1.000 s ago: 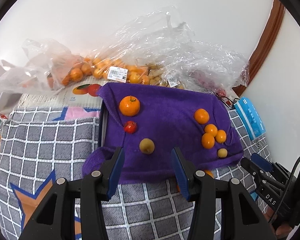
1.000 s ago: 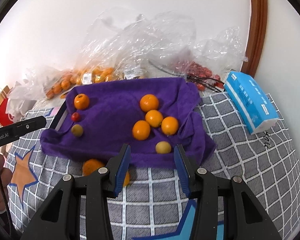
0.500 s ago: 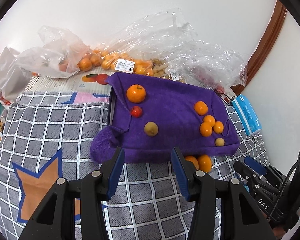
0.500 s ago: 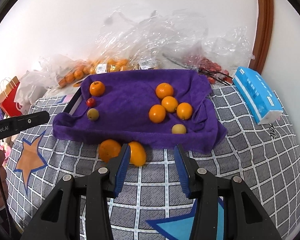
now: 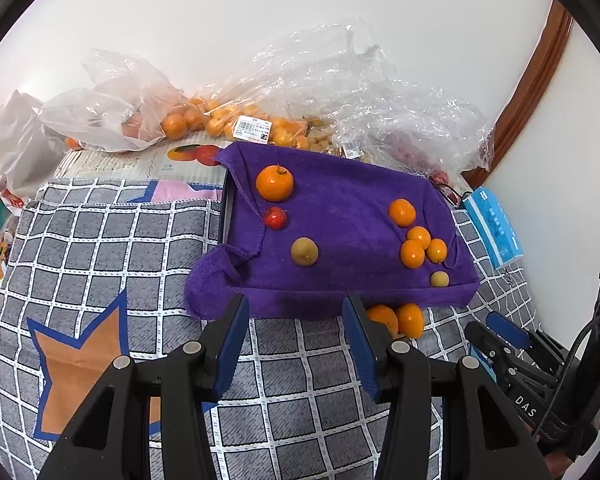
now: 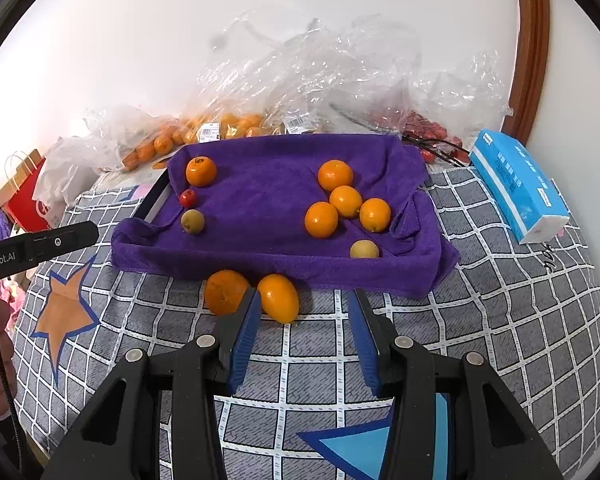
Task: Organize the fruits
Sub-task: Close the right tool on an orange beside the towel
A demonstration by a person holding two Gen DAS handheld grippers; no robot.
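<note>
- Left wrist view: the left gripper (image 5: 294, 326) hovers over the checked tablecloth (image 5: 112, 240), jaws partly open, nothing between them. Just beyond lies the purple towel (image 5: 340, 204) draped over a tray. On the towel's left part sit a large orange (image 5: 274, 183), a small red fruit (image 5: 275, 217) and a greenish-brown fruit (image 5: 304, 251); a cluster of oranges (image 5: 416, 240) sits at its right.
- Right wrist view: the right gripper (image 6: 305, 322) is likewise partly open and empty. Two loose oranges (image 6: 252, 295) rest on the tablecloth, touching each other, just in front of the towel's near edge and beside the left finger. A pale yellow fruit (image 6: 364, 249) lies in the towel's near right corner. A blue tissue pack (image 6: 518, 190) lies to the right.
</note>
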